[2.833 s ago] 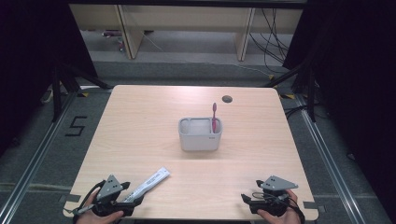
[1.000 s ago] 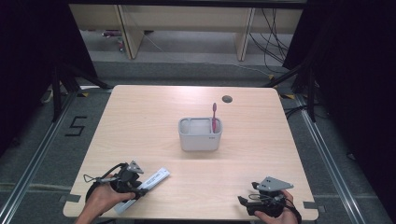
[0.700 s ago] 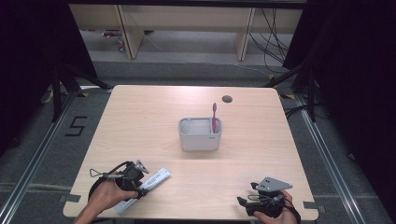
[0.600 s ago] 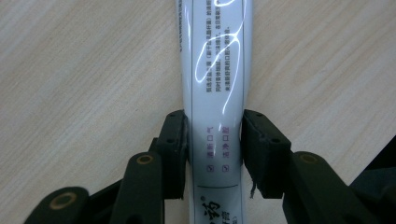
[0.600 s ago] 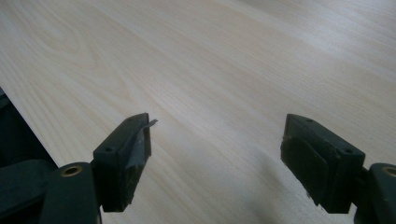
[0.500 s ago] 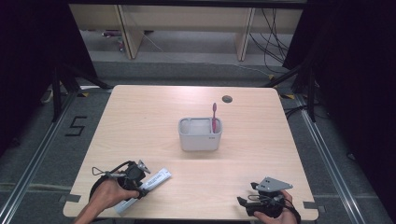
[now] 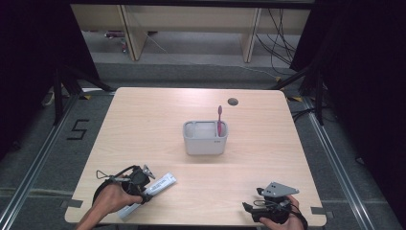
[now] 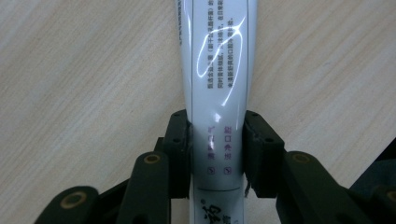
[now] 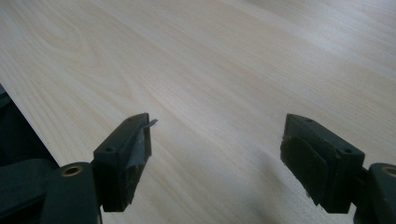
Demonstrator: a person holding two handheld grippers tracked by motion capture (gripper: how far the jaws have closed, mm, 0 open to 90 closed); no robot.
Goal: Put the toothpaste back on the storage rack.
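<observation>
High view: white glossy plastic toothpaste tube (image 7: 154, 186) lies at the table's (image 7: 143, 124) near-left corner, long axis slanting toward the grey bin (image 7: 205, 138). Left gripper view: left gripper (image 8: 217, 140) clamps its printed body. Right gripper view: right gripper (image 9: 217, 154) gapes, holding nothing.

Left gripper (image 7: 142, 184): held in the left hand (image 7: 111, 199), tilted over on its side, jaws closed flat against a tube between them. Right gripper (image 7: 249, 209): held level in the right hand (image 7: 277, 219), grey plate uppermost, jaws spread wide apart with nothing between them.
</observation>
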